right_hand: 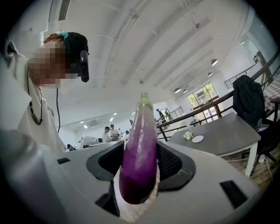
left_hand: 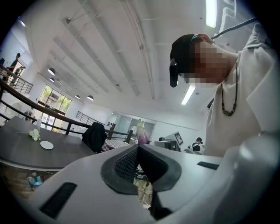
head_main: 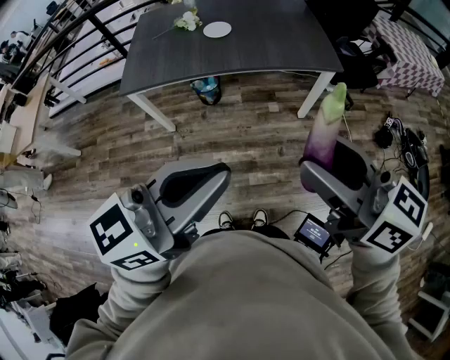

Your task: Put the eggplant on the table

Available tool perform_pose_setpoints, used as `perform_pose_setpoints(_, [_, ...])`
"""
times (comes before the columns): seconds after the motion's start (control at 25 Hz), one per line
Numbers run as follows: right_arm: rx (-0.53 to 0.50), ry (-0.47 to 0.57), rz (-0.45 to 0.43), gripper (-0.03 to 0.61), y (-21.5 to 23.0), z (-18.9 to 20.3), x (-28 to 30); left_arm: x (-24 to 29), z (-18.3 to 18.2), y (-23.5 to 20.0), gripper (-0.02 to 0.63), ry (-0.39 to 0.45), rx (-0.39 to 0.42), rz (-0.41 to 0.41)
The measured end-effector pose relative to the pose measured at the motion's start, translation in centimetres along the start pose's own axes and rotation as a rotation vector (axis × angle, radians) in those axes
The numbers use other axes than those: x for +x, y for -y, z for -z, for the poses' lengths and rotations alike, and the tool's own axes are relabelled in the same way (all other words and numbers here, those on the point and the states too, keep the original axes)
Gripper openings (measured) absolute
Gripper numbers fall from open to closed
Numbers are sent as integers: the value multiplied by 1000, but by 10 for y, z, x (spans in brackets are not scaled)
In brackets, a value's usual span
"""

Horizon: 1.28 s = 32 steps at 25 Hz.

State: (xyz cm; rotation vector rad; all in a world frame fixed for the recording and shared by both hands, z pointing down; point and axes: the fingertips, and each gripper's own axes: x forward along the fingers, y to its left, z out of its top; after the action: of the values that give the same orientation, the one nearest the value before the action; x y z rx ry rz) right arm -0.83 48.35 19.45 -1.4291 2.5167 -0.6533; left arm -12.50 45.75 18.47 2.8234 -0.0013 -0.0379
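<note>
A purple eggplant [head_main: 323, 137] with a pale green tip stands upright between the jaws of my right gripper [head_main: 336, 171], which is shut on its lower part. The right gripper view has the eggplant [right_hand: 140, 148] filling the middle, pads pressed on both its sides. My left gripper [head_main: 191, 180] is held level at the left with its jaws shut and nothing in them; in the left gripper view the pads [left_hand: 131, 164] meet. The dark grey table [head_main: 281, 49] stands ahead across the wooden floor, apart from both grippers.
On the table lie a white plate [head_main: 216, 29] and a small bunch of white flowers [head_main: 187, 21]. A blue bag [head_main: 206, 89] sits under the table. A dark chair [head_main: 357, 60] stands at its right end, black railings [head_main: 91, 42] run at the left, cables [head_main: 404, 144] at the right.
</note>
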Motion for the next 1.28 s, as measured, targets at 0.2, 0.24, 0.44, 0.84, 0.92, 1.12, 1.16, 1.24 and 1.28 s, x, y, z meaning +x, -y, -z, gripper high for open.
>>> perform_pose_setpoints(0.2, [-11, 0, 3, 236, -16, -3, -4, -4, -8, 4, 5, 20, 4, -14])
perform_pose_setpoints(0.24, [-14, 1, 8, 236, -17, -4, -5, -5, -10, 5, 5, 21, 6, -10])
perform_pose_setpoints(0.44, [10, 24, 25, 236, -17, -5, -15, -3, -7, 18, 5, 22, 7, 9])
perform_pose_setpoints(0.84, [24, 47, -4, 236, -1, -11, -32, 20, -1, 31, 5, 2, 16, 21])
perform_pose_setpoints(0.92, [16, 54, -17, 236, 2, -16, -35, 28, -2, 31, 5, 0, 21, 21])
perform_pose_setpoints(1.12, [30, 41, -15, 236, 23, -9, -55, 54, 5, 35, 5, -3, 20, 21])
perform_pose_setpoints(1.16, [30, 44, -18, 236, 26, -10, -60, 58, 6, 36, 5, 1, 20, 21])
perform_pose_setpoints(1.24, [25, 56, -21, 236, 32, -13, -66, 62, 8, 37, 5, 0, 22, 24])
perform_pose_setpoints(1.28, [25, 63, -21, 236, 33, -14, -68, 64, 10, 38, 5, -6, 20, 26])
